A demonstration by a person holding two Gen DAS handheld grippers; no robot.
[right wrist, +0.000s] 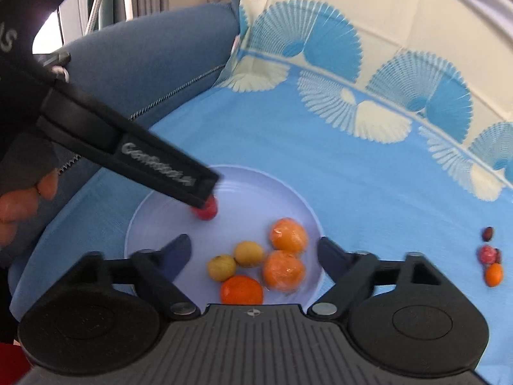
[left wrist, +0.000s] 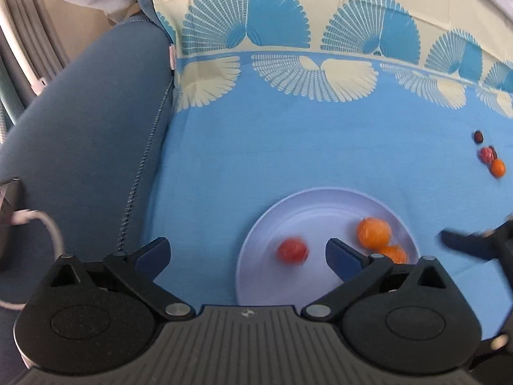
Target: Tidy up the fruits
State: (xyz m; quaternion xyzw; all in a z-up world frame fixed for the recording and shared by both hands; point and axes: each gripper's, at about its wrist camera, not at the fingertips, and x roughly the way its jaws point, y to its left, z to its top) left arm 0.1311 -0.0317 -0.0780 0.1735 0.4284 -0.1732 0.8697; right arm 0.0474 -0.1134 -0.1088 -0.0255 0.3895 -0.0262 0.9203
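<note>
A pale lilac plate [right wrist: 256, 179] lies on the blue cloth. It holds three oranges, the farthest one [right wrist: 288, 235] among them, two small yellow fruits [right wrist: 248, 253] and a red fruit [right wrist: 205, 210]. My right gripper [right wrist: 255, 252] stands open just above the orange and yellow fruits, gripping none. My left gripper [left wrist: 248, 252] is open over the plate's [left wrist: 320, 192] left part. The blurred red fruit [left wrist: 292, 250] lies loose between its fingers. One left finger [right wrist: 160, 166] reaches in over that fruit. Three small fruits lie on the cloth to the right: dark [right wrist: 488, 233], pinkish red [right wrist: 487, 254], orange [right wrist: 493, 274].
A blue padded cushion with a zip [left wrist: 96, 128] borders the cloth on the left. A dark device with a white cable [left wrist: 32, 216] rests on it. The cloth's cream and blue fan pattern [left wrist: 243, 25] runs along the far side. A hand [right wrist: 19, 205] holds the left gripper.
</note>
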